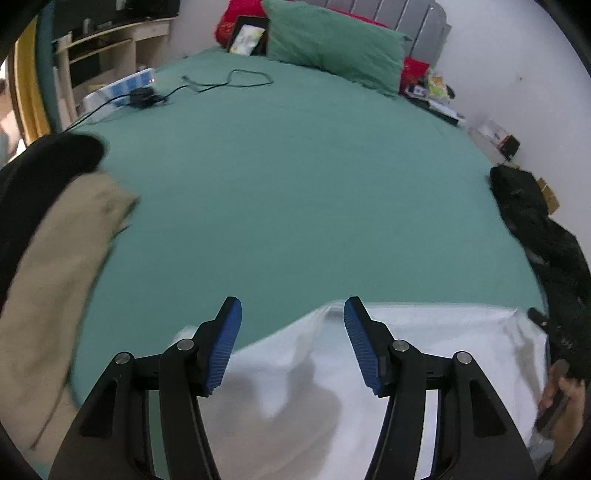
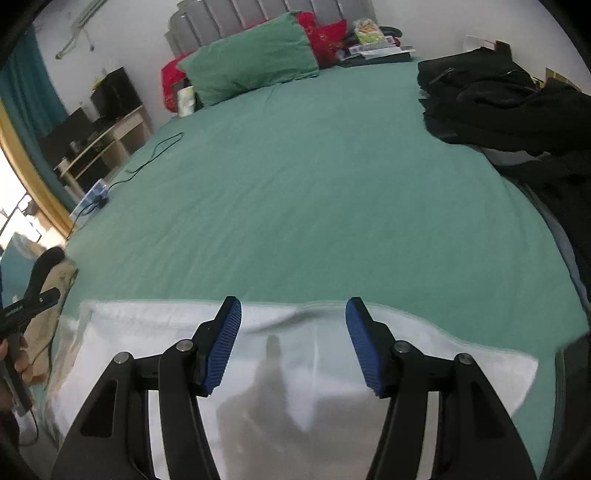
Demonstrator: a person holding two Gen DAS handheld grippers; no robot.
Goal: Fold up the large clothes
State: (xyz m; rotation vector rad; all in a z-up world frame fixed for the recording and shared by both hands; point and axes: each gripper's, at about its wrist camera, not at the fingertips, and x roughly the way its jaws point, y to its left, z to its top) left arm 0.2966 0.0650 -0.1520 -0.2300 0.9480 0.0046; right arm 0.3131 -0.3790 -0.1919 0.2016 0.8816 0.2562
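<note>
Hanging at nine o'clock in the left wrist view, a beige garment [image 1: 55, 280] blurs beside a black garment [image 1: 44, 166] at the bed's left edge. Left gripper [image 1: 292, 339] spreads its blue fingers [image 1: 225, 343] wide, holding nothing, above the white garment [image 1: 332, 387], which lies flat at six o'clock on the near end of the green bed [image 1: 295, 184]. Whether the fingers touch the cloth cannot be told. The white garment's far edge runs across just behind the fingertips; beyond it the sheet stretches bare toward the green pillow [image 1: 332, 44] at twelve o'clock, with a black cable [image 1: 221, 83] at eleven o'clock.

In the right wrist view, the right gripper [image 2: 293, 339] likewise holds its fingers [image 2: 360, 343] wide and empty over the white garment [image 2: 295, 369], whose left edge lies near the bed's side at eight o'clock. A pile of black clothes [image 2: 498, 107] sits at two o'clock along the right edge. Both grippers point level toward the headboard [image 2: 240, 14].
</note>
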